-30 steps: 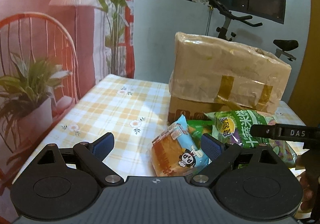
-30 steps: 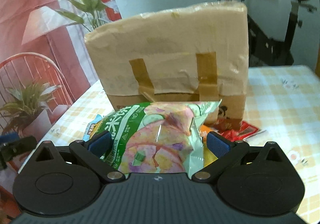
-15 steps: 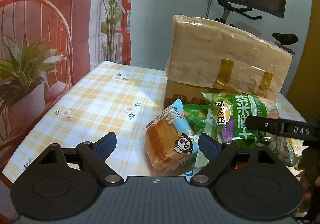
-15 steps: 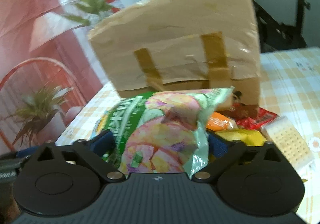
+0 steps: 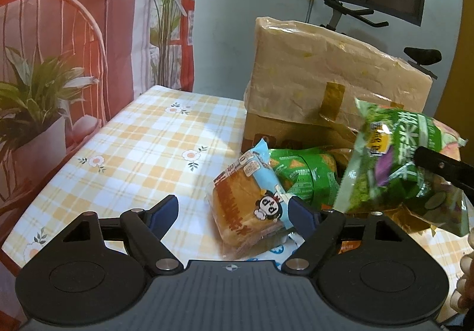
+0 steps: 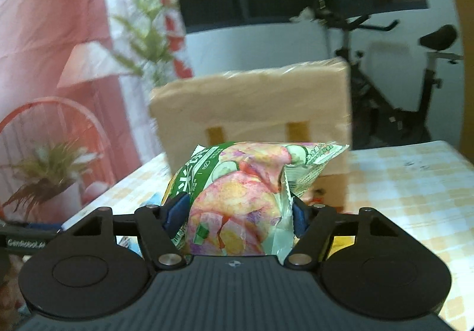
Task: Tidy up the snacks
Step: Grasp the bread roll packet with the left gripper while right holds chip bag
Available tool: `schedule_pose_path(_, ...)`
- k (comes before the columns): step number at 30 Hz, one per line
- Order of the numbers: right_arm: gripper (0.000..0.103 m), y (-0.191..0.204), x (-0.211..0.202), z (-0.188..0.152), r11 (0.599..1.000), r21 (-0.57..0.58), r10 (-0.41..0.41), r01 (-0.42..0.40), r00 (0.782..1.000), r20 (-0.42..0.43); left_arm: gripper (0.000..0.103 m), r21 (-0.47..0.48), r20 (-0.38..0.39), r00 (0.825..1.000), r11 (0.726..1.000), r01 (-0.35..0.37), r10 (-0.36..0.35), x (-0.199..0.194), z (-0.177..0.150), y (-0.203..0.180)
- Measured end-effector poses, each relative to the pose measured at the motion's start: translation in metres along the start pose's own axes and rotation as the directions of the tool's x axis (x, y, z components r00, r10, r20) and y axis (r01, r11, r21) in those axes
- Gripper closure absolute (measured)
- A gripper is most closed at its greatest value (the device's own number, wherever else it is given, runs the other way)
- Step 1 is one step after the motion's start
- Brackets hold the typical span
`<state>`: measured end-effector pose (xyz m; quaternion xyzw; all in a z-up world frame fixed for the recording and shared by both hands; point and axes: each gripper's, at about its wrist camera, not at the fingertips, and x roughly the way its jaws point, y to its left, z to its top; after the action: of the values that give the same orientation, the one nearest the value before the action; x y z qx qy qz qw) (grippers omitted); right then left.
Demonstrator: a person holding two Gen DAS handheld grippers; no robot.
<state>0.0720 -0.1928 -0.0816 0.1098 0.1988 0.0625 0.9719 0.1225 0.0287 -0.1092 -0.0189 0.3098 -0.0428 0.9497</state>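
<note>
A bread packet (image 5: 246, 203) with a blue cartoon wrapper lies on the checked table (image 5: 133, 153). My left gripper (image 5: 231, 211) straddles it with jaws closing. The right pad is at the wrapper and the left pad stands apart from it. A green snack bag (image 5: 308, 174) lies just behind the bread. My right gripper (image 6: 237, 212) is closing on a green and pink rice-cracker bag (image 6: 237, 197). Both pads press into its sides. In the left wrist view that bag (image 5: 397, 165) hangs above the table, with a right finger (image 5: 441, 168) across it.
A plastic-wrapped, taped cardboard box (image 5: 326, 79) stands behind the snacks. More packets lie under the lifted bag. An exercise bike (image 6: 400, 79) stands beyond the table. A potted plant (image 5: 35, 88) and a red chair are at the left. A person's hand (image 5: 466, 280) shows at the right edge.
The right gripper's jaws narrowed onto the rice-cracker bag and raised it off the pile, tilting upward. The left gripper's jaws narrowed around the bread packet.
</note>
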Motion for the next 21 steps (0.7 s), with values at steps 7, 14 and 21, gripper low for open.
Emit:
schedule_pose_path(7, 0.033, -0.005, -0.001, -0.006, 1.000, 0.020, -0.013, 0.013, 1.000, 0.001, 0.019, -0.047, 0.035, 0.999, 0.999, -0.011, 0.012, 0.029, 0.021, -0.002)
schedule_pose_path(14, 0.033, -0.011, -0.006, -0.009, 0.999, 0.029, -0.017, 0.016, 1.000, 0.020, 0.019, -0.158, -0.014, 1.000, 0.987, 0.005, -0.008, 0.076, 0.024, 0.009)
schedule_pose_path(21, 0.033, -0.016, -0.004, -0.012, 0.999, 0.044, -0.010, 0.010, 1.000, 0.003, 0.017, -0.242, -0.082, 0.995, 0.970, 0.039, -0.060, 0.102, 0.003, 0.014)
